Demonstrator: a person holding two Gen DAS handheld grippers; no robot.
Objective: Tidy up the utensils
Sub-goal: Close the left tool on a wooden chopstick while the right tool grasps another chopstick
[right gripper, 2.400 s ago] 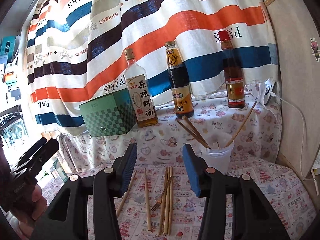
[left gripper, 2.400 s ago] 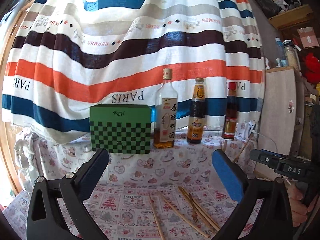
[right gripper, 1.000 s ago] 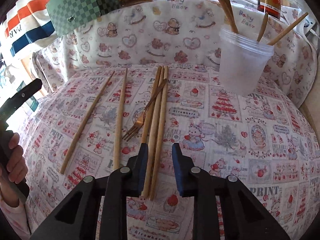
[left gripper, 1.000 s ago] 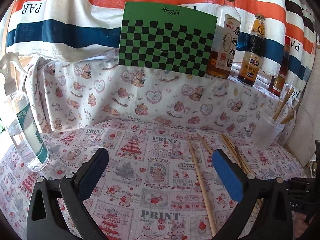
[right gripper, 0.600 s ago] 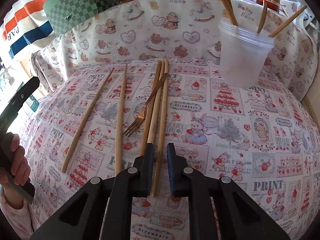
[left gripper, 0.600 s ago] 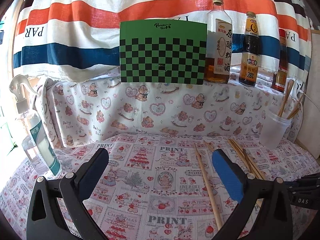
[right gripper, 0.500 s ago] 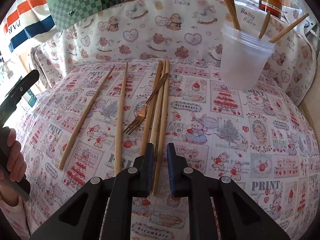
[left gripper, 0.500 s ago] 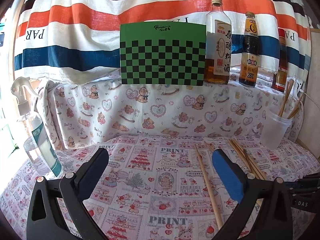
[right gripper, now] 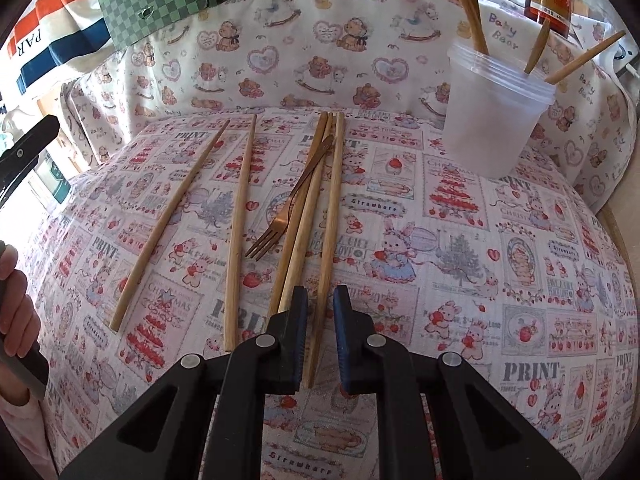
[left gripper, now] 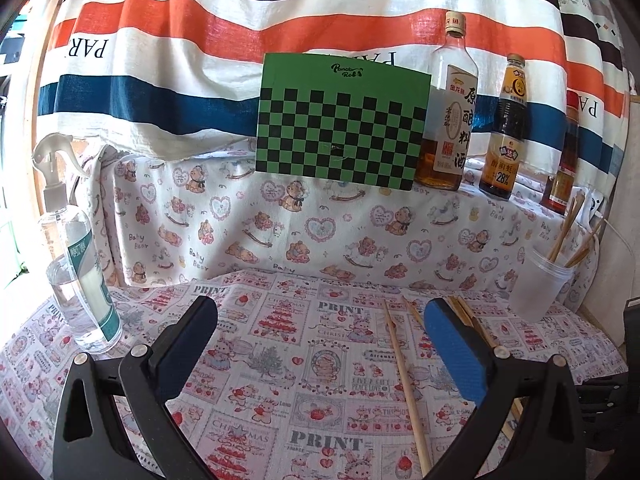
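While the left gripper [left gripper: 320, 344] hangs wide and empty, the right gripper [right gripper: 320, 320] has just narrowed its jaws astride one chopstick [right gripper: 327, 240] — lengthwise up-frame, toward the upper-right cup [right gripper: 494, 120].

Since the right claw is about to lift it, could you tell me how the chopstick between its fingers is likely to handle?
The chopstick looks like thin, straight wood: probably stiff and light. Gripped near one end by the right claw, it may droop or pivot. Its smooth, slim shaft might roll on the tablecloth if nudged.
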